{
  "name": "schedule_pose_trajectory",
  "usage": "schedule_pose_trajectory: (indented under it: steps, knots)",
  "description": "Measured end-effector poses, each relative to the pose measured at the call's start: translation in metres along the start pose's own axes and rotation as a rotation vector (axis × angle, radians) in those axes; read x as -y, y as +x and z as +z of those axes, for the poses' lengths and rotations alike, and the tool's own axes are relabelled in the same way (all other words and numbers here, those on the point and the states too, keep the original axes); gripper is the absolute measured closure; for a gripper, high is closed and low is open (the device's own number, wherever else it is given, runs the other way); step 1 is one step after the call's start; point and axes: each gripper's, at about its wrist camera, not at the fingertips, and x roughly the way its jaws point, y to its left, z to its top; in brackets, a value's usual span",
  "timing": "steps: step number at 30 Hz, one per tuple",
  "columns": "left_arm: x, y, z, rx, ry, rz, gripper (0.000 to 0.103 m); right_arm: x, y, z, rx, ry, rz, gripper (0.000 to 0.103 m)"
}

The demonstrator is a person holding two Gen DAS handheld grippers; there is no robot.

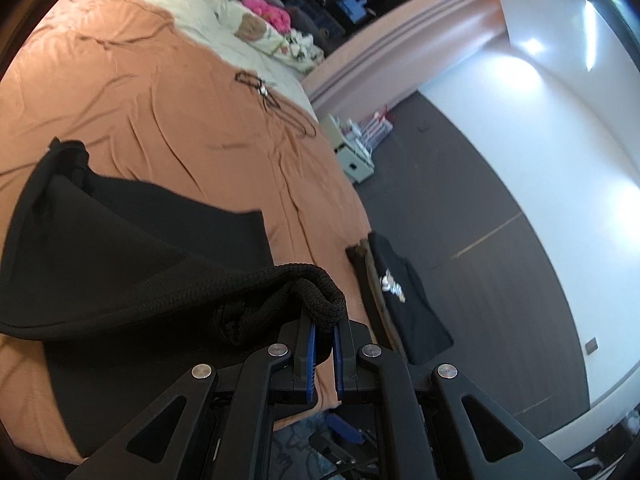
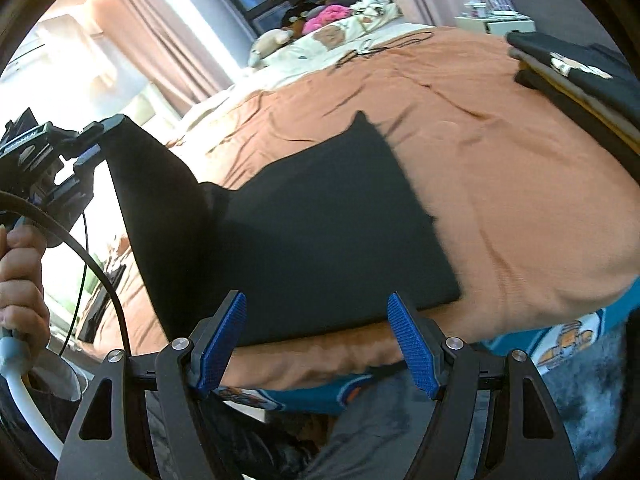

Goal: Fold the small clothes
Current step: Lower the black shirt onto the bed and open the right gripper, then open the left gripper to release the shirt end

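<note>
A black garment (image 2: 320, 236) lies on the orange bedspread (image 2: 500, 184), most of it flat. One end is lifted off the bed by my left gripper (image 1: 325, 322), which is shut on its thick ribbed hem (image 1: 316, 292). In the right wrist view the left gripper (image 2: 94, 142) is at the far left, held by a person's hand (image 2: 18, 272), with the black cloth hanging from it. My right gripper (image 2: 316, 340) stands open above the garment's near edge, nothing between its blue pads (image 2: 224, 340).
A stack of folded dark clothes (image 1: 400, 304) with a white print sits at the bed's edge. A black cord (image 1: 276, 100) lies further up the bedspread. Pillows and soft toys (image 1: 240, 8) crowd the head of the bed. Dark floor and a white wall lie beyond.
</note>
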Motion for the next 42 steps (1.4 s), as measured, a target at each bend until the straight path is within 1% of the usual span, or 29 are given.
schedule_pose_trajectory:
  steps: [3, 6, 11, 20, 22, 24, 25, 27, 29, 30, 31, 32, 34, 37, 40, 41, 42]
  knots:
    - [0.006, 0.026, -0.009, -0.053, 0.013, -0.002, 0.096, 0.005, -0.005, -0.001, -0.009, 0.022, -0.011, 0.031]
    - [0.008, 0.050, -0.020, -0.104, 0.016, 0.003, 0.096, 0.012, -0.007, -0.006, -0.027, 0.048, -0.044, 0.031]
    - [0.007, 0.085, -0.036, -0.175, 0.011, 0.019, 0.096, 0.019, -0.018, -0.004, -0.027, 0.065, -0.044, 0.031]
    - [0.009, 0.122, -0.061, -0.259, 0.016, 0.027, 0.096, 0.030, -0.025, -0.013, -0.023, 0.100, -0.038, 0.031]
    - [0.009, 0.131, -0.069, -0.288, 0.014, 0.027, 0.096, 0.033, -0.025, -0.014, -0.024, 0.103, -0.036, 0.031]
    - [0.004, 0.141, -0.075, -0.323, 0.004, 0.046, 0.095, 0.036, -0.025, -0.014, -0.027, 0.104, -0.039, 0.031]
    - [0.001, 0.144, -0.076, -0.337, -0.009, 0.049, 0.092, 0.038, -0.023, -0.012, -0.029, 0.105, -0.040, 0.031]
    - [-0.006, 0.148, -0.079, -0.364, -0.050, 0.028, 0.078, 0.038, -0.022, -0.010, -0.031, 0.104, -0.040, 0.031]
    - [-0.010, 0.146, -0.080, -0.367, -0.073, 0.017, 0.043, 0.036, -0.025, -0.009, -0.030, 0.095, -0.039, 0.031]
    - [-0.010, 0.141, -0.079, -0.354, -0.071, 0.019, 0.037, 0.036, -0.025, -0.009, -0.028, 0.092, -0.036, 0.031]
    - [-0.010, 0.137, -0.079, -0.343, -0.066, 0.019, 0.028, 0.034, -0.026, -0.007, -0.025, 0.085, -0.032, 0.031]
    - [-0.011, 0.132, -0.078, -0.333, -0.063, 0.015, 0.024, 0.032, -0.026, -0.007, -0.023, 0.080, -0.028, 0.031]
    - [-0.015, 0.121, -0.076, -0.319, -0.070, 0.005, 0.023, 0.026, -0.026, -0.005, -0.018, 0.059, -0.018, 0.031]
    - [-0.029, 0.109, -0.072, -0.288, -0.094, 0.031, 0.022, 0.018, -0.022, -0.005, -0.024, 0.033, -0.013, 0.031]
    - [-0.048, 0.094, -0.069, -0.257, -0.140, 0.051, 0.022, 0.009, -0.017, -0.003, -0.021, -0.007, -0.020, 0.031]
    - [-0.054, 0.091, -0.069, -0.248, -0.152, 0.060, 0.022, 0.009, -0.015, -0.001, -0.019, -0.015, -0.024, 0.032]
    - [-0.061, 0.087, -0.068, -0.237, -0.165, 0.075, 0.022, 0.009, -0.011, 0.001, -0.024, -0.019, -0.028, 0.037]
